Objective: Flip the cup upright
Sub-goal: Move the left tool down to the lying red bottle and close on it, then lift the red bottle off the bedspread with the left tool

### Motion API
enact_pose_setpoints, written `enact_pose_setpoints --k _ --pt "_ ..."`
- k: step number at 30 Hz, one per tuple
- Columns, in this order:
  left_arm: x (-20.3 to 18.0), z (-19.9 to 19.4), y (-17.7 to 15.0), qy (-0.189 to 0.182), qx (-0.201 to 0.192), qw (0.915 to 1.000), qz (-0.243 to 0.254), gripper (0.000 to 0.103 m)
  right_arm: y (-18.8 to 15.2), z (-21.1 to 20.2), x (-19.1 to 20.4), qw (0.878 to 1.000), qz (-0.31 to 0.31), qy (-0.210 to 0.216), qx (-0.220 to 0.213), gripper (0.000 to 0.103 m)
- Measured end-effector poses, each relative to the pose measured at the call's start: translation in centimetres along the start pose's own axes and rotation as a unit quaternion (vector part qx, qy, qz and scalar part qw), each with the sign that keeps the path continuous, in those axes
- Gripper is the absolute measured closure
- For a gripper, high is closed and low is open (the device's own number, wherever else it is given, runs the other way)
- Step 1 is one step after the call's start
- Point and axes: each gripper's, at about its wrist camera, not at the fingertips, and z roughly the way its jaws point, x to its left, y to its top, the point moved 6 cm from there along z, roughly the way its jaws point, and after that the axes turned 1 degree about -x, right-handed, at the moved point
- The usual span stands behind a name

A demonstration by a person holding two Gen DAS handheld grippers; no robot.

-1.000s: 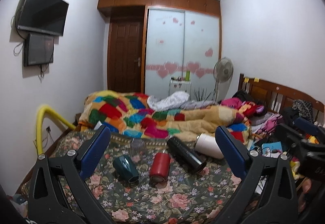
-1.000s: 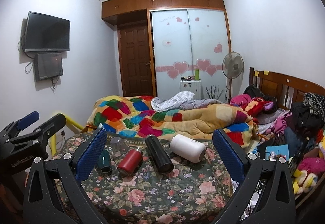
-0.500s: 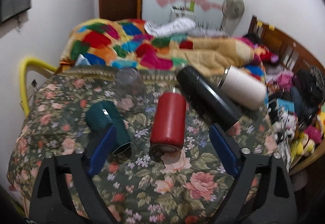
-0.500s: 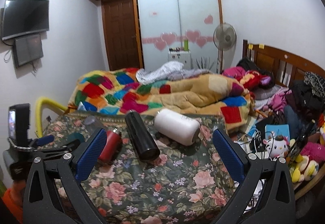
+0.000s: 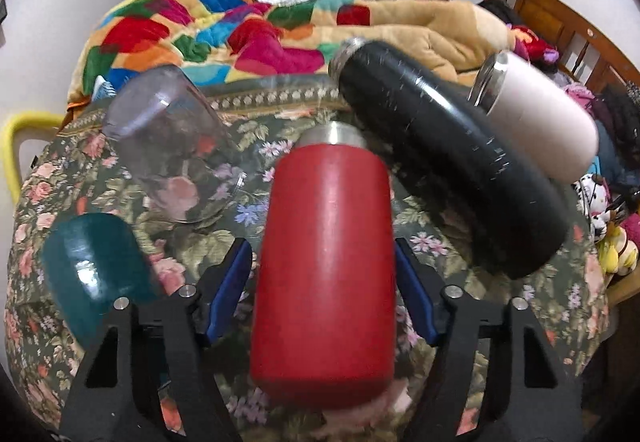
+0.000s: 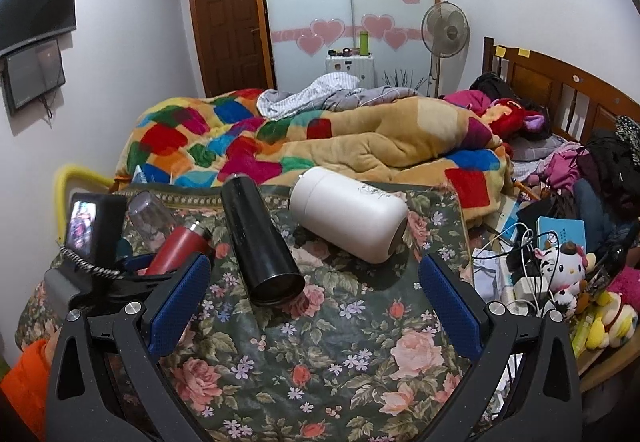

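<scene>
Since half a second ago your left gripper (image 5: 323, 282) has closed in around the red cup (image 5: 326, 266), pads beside its flanks, contact unclear. Your right gripper (image 6: 314, 296) hangs wide apart. Five vessels lie on the floral cloth (image 6: 320, 354): red, black, white, teal, clear. No readable writing.

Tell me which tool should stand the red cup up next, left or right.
Left. The left tool already straddles the red cup, a blue finger close on each side, jaws open. The right tool hangs open over bare floral cloth, nearer the black bottle.
</scene>
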Motion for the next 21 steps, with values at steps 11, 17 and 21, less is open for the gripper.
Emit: enact_pose_setpoints --k 11,17,21 --pt "-0.9 0.3 -0.4 0.046 -0.026 0.9984 0.022 0.042 0.0 0.5 -0.2 1.000 0.002 0.000 0.006 0.000" --pt "-1.5 -3.4 -0.6 0.034 -0.049 0.9980 0.022 0.042 0.2 -0.6 -0.7 1.000 0.002 -0.004 -0.003 0.000" --pt "-2.7 -6.1 -1.0 0.027 -0.061 0.9973 0.033 0.042 0.3 -1.6 -1.0 1.000 0.005 -0.005 -0.011 0.000"
